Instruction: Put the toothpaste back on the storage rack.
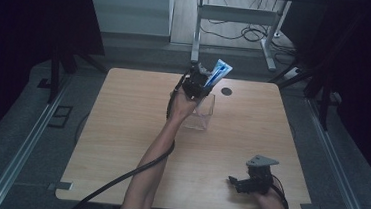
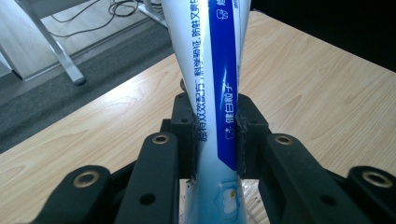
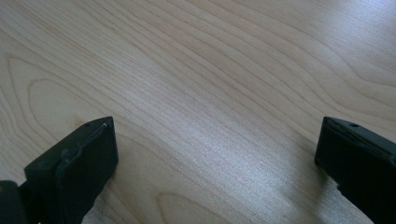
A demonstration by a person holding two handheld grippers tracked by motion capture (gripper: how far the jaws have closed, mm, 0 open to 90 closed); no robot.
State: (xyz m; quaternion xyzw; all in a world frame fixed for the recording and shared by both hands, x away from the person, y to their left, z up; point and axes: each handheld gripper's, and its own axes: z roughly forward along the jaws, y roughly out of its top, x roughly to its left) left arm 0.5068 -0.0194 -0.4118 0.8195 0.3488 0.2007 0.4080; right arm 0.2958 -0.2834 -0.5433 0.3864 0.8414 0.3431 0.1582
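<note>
A white and blue toothpaste tube [image 1: 220, 71] is clamped in my left gripper [image 1: 199, 83], above a clear plastic box [image 1: 203, 112] at the table's far middle. In the left gripper view the tube [image 2: 212, 70] rises between the black jaws, whose pads press on both its sides; my left gripper [image 2: 215, 116] is shut on it. The tube's lower end dips toward the box rim below. Near the table's front right my right gripper [image 1: 240, 182] rests low over the wood. In the right gripper view my right gripper [image 3: 217, 135] stands wide open with bare wood between its jaws.
The wooden table [image 1: 121, 124] has a round cable hole [image 1: 226, 91] behind the box. Beyond the far edge are grey floor, a white desk frame [image 1: 240, 18] and cables. Metal rails [image 1: 24, 147] run along both sides of the table.
</note>
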